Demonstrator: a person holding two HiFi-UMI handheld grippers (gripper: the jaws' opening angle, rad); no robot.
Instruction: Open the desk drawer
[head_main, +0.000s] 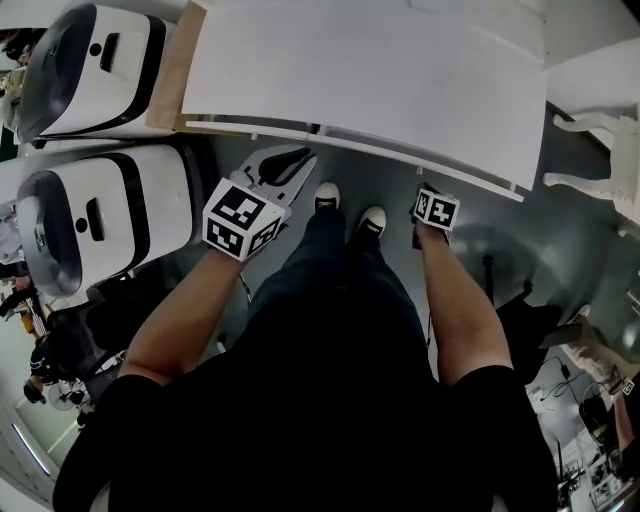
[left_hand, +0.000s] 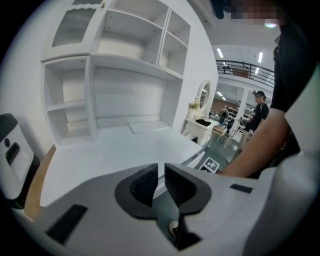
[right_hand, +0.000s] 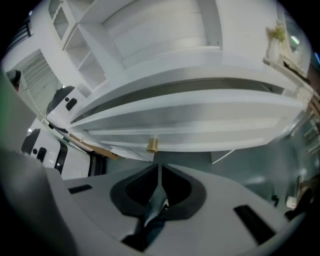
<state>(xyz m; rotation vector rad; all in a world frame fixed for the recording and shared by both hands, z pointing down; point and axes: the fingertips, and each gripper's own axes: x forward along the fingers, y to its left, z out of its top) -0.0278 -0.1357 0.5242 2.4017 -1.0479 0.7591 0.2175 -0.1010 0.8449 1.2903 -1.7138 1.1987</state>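
Right gripper view: our right gripper (right_hand: 159, 175) sits pinched together, empty, just below the brass knob (right_hand: 152, 145). Our left gripper (left_hand: 161, 176) is narrowly parted and empty. Pulling now, we risk leaving the drawer (right_hand: 200, 120) shut.

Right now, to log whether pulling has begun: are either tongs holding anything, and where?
Nothing is held. The right tongs are shut and empty, just short of the small brass drawer knob; the left tongs stand slightly apart, empty.
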